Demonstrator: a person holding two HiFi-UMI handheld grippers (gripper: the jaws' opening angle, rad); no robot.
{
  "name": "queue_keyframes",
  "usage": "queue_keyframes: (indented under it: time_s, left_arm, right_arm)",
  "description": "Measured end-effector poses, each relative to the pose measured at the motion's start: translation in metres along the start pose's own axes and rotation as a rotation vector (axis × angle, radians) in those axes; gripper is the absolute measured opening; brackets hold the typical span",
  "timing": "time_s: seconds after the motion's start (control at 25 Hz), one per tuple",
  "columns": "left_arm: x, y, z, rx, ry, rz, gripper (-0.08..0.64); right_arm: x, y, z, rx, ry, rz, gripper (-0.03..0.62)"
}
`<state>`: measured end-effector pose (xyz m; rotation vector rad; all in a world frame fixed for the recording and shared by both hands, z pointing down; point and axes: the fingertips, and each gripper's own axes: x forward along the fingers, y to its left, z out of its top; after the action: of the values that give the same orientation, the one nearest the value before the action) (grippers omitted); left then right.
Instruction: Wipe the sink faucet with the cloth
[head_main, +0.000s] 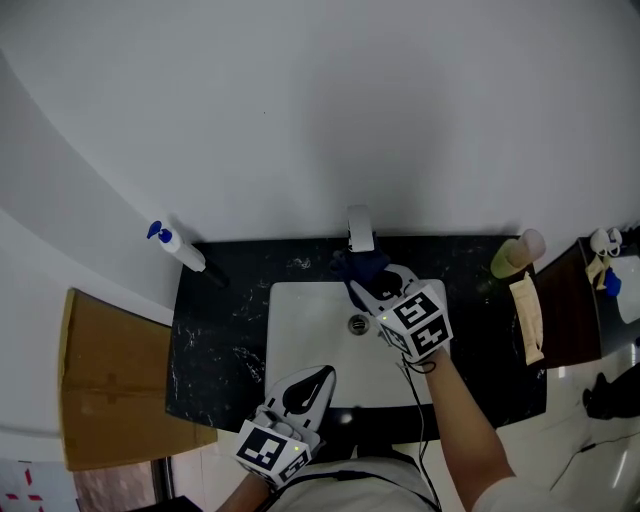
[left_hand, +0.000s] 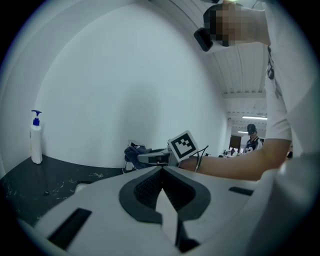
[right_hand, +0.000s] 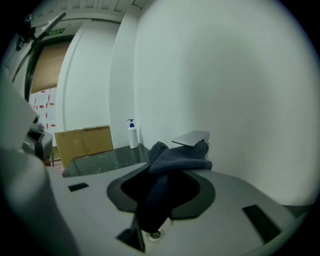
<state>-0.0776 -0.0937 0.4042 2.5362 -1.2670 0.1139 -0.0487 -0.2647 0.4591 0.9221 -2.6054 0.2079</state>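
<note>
A black stone bench (head_main: 215, 340) runs along the white wall, with a cardboard box (head_main: 110, 380) at its left end. Set into the bench is a white sink (head_main: 300, 330). The left gripper (head_main: 318, 374) hangs over the sink's near rim, pointing towards the wall, its jaws together with nothing between them. The right gripper (head_main: 365, 286) reaches over the back of the sink, aimed at the wall and angled a little to the left, its jaws clamped on a dark blue cloth (head_main: 362, 266). The faucet (head_main: 360, 228) stands at the middle of the sink's back edge; its flat spout (right_hand: 192, 137) runs lengthwise from the wall out over the sink. The cloth (right_hand: 175, 162) stretches from the jaws to the faucet, its far end bunched against the underside of the spout and a fold drooping between the jaws. A soap bottle (head_main: 178, 248) stands at the bench's back left. The drain (head_main: 358, 324) lies just below the right gripper
</note>
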Motion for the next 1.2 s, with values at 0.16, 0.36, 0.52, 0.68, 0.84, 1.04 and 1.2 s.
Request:
queue_keyframes:
  time_s: [0.16,0.36,0.52,0.68,0.84,1.04,1.2]
  left_arm:
    - [-0.004,0.003,-0.001,0.003,0.003,0.010,0.000]
    - [-0.011,0.009,-0.004,-0.008,-0.003,0.026,0.000]
    - [-0.012,0.011,-0.003,-0.025,-0.019,0.022,0.000]
    - [-0.014,0.012,-0.004,-0.026,-0.020,0.015,0.000]
    - [-0.019,0.015,-0.005,-0.021,-0.014,0.024,0.000]
    - [-0.025,0.021,-0.010,-0.021,0.005,0.040,0.000]
    - [-0.029,0.022,-0.012,-0.024,0.005,0.052,0.000]
  right_arm:
    - [0.014,-0.035,0.005,0.039,-0.037,-0.092,0.123]
    - [0.015,-0.039,0.006,0.078,-0.039,-0.101,0.123]
    - [0.000,-0.007,-0.001,-0.011,-0.001,-0.088,0.123]
    - [-0.012,0.003,-0.008,0.070,-0.043,-0.108,0.123]
    - [-0.034,0.002,-0.045,0.283,-0.099,-0.138,0.123]
    - [-0.015,-0.008,-0.073,0.331,-0.110,-0.126,0.123]
    - [0.005,-0.014,-0.072,0.392,-0.150,-0.094,0.123]
